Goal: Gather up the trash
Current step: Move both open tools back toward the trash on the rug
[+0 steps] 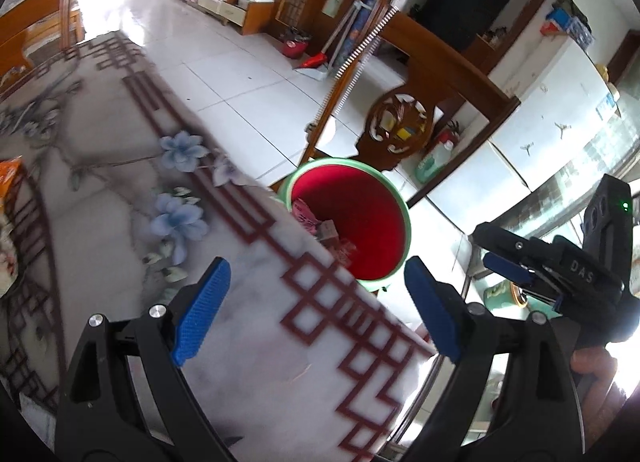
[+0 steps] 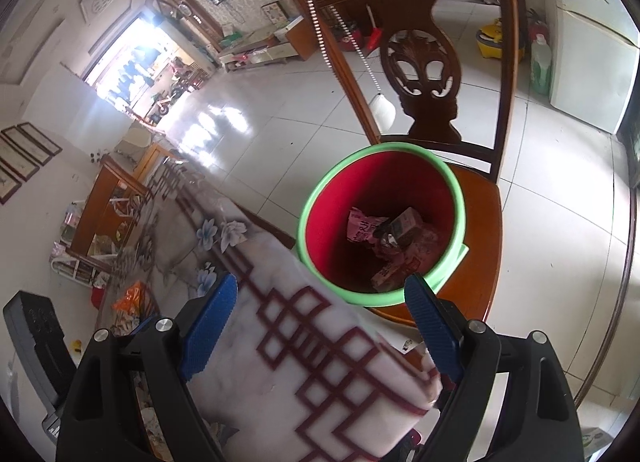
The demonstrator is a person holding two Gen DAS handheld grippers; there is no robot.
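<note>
While both sets of jaws gape wide and empty: left gripper, right gripper above table; orange wrapper far from bin on chair. Risk: dropped trash missing the bin.

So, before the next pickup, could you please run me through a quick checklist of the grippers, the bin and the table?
1. Left gripper jaws wide, nothing between them: ok.
2. Right gripper jaws wide, nothing between them: ok.
3. Red bin with green rim upright on the wooden chair seat, mouth unobstructed: ok.
4. Wrappers and a small carton lie inside the bin: ok.
5. Trash left on the table: an orange snack bag remains on the patterned tablecloth: not ok.
6. Bin steady on the seat: cannot tell.
</note>
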